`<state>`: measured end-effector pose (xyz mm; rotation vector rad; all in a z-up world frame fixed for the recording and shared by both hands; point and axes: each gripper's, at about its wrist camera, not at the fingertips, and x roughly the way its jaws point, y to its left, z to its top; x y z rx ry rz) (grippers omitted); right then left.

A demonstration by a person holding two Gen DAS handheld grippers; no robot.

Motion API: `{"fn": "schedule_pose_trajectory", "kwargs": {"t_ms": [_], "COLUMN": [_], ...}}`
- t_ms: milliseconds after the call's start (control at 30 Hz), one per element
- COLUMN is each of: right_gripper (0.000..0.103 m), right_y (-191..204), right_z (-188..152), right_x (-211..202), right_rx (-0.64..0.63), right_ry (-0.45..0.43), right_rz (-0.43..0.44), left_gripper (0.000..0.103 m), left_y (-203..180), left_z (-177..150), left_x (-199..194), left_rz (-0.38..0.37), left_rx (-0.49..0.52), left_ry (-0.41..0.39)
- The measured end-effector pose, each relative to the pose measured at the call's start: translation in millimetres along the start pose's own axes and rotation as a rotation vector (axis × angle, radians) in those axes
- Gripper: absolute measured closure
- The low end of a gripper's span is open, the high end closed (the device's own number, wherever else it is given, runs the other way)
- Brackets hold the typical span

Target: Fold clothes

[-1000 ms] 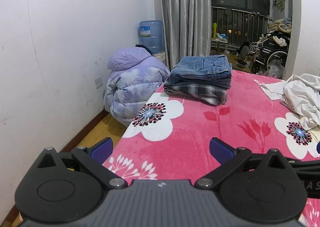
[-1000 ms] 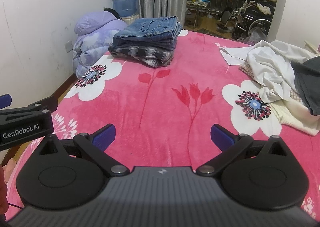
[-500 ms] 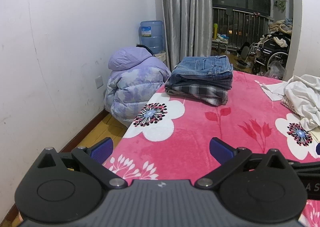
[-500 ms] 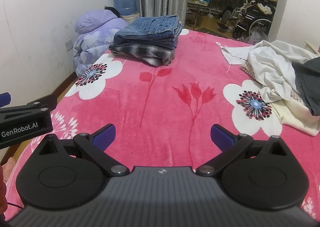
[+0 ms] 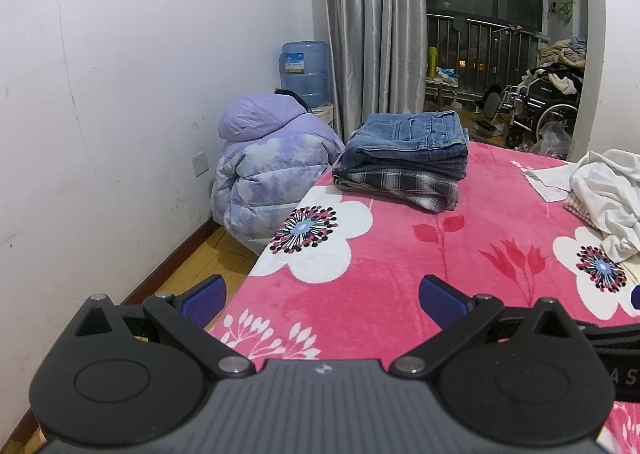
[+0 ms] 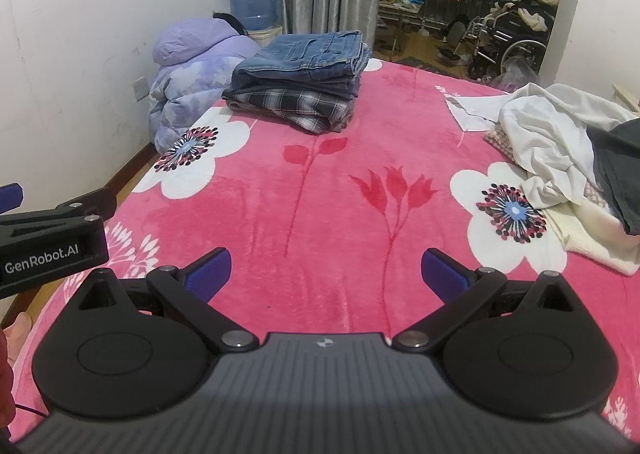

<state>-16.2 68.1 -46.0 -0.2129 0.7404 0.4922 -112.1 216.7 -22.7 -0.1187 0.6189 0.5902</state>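
Denim on top, plaid underneath: a neat folded stack (image 6: 298, 83) is parked at the far left corner of the bed, folded jeans (image 5: 412, 135) sitting on a checked garment (image 5: 400, 185). Off on the right side, a rumpled pile of unfolded clothes (image 6: 560, 145) is seen, mostly white fabric with a dark grey piece (image 6: 618, 173) draped over it and a cream knit (image 6: 592, 238) under its near edge. Between the two, the pink floral blanket (image 6: 320, 193) is left bare.

Both tools are held low over the near end of the bed, well apart from either pile. The left gripper (image 5: 320, 296) is spread wide, blue pads with nothing between them, one finger hanging past the bed's left edge. The right gripper (image 6: 326, 270) is likewise wide apart and empty, over the blanket.

Further out, a lilac puffer jacket (image 5: 268, 169) is slumped on the floor by the white wall, with a water jug (image 5: 306, 71) behind it and grey curtains (image 5: 368, 33) beside that. A wheelchair (image 6: 516, 41) can be made out in the back.
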Motion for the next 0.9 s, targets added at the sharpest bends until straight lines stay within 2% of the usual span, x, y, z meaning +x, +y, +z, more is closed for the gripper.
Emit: {"fn": "schedule_pose_trajectory", "kwargs": {"t_ms": [900], "right_gripper": [0.001], "right_y": [-1.0], "right_z": [0.4], "right_x": [0.2], "right_rx": [0.003], "right_ry": [0.002], "right_rz": [0.002], "left_gripper": [0.0], "left_y": [-0.3], "left_z": [1.5], "left_x": [-1.3], "left_rz": [0.007], "left_rx": [-0.002], "left_ry": [-0.006]}}
